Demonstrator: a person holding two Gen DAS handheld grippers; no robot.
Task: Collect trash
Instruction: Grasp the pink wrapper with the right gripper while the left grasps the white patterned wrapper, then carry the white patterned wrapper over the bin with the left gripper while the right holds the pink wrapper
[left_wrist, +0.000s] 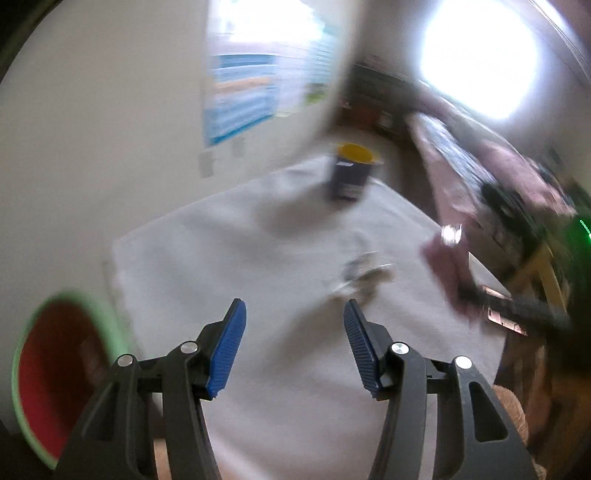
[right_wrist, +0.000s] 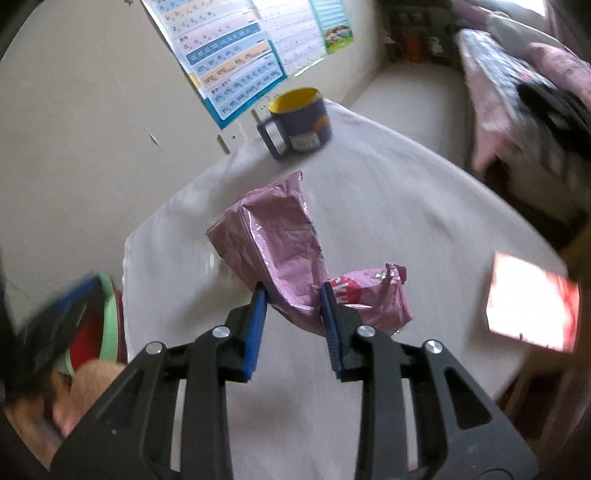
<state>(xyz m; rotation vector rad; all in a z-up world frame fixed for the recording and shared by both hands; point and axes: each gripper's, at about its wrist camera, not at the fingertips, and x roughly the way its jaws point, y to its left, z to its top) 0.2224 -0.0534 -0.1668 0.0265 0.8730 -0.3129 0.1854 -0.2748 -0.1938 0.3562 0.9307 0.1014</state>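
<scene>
A crumpled pink foil wrapper (right_wrist: 284, 236) is held up above the white-clothed table (right_wrist: 406, 192). My right gripper (right_wrist: 293, 291) is shut on the wrapper's lower part, blue pads on both sides. In the blurred left wrist view the same wrapper (left_wrist: 448, 273) hangs at the right. My left gripper (left_wrist: 293, 314) is open and empty over the table. A small clear crumpled wrapper (left_wrist: 364, 271) lies on the cloth just beyond its fingertips. A red bin with a green rim (left_wrist: 48, 369) sits low at the left; it also shows in the right wrist view (right_wrist: 107, 332).
A dark blue mug with a yellow inside (right_wrist: 299, 118) stands at the table's far end, also in the left wrist view (left_wrist: 351, 171). A shiny flat red-edged object (right_wrist: 532, 299) lies at the table's right edge. A bed with pink bedding (right_wrist: 517, 92) is to the right. Posters (right_wrist: 232, 55) hang on the wall.
</scene>
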